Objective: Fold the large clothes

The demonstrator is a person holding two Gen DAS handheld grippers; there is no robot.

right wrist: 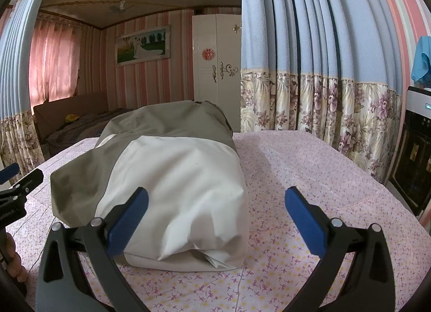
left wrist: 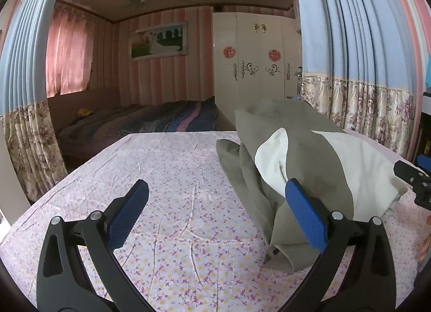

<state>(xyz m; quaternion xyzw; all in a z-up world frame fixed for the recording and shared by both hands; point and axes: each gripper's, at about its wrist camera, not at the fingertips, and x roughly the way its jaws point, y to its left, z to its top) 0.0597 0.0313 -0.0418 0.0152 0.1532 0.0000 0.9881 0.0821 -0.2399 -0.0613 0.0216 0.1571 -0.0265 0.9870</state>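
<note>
A bulky olive-green and white garment (left wrist: 309,161) lies bundled on a table covered with a pink floral cloth (left wrist: 175,177). My left gripper (left wrist: 215,215) is open and empty, just left of the bundle, its right finger (left wrist: 304,215) against the cloth's near edge. In the right wrist view the same garment (right wrist: 175,177) lies ahead and to the left. My right gripper (right wrist: 215,217) is open and empty, its left finger (right wrist: 129,217) in front of the white part. Each gripper shows at the other view's edge (left wrist: 414,180) (right wrist: 16,190).
The floral cloth (right wrist: 309,190) spreads to the right of the bundle. Blue and floral curtains (right wrist: 309,82) hang behind the table. A bed (left wrist: 140,123) and a white wardrobe (left wrist: 253,64) stand further back. A dark appliance (right wrist: 414,155) stands at the right.
</note>
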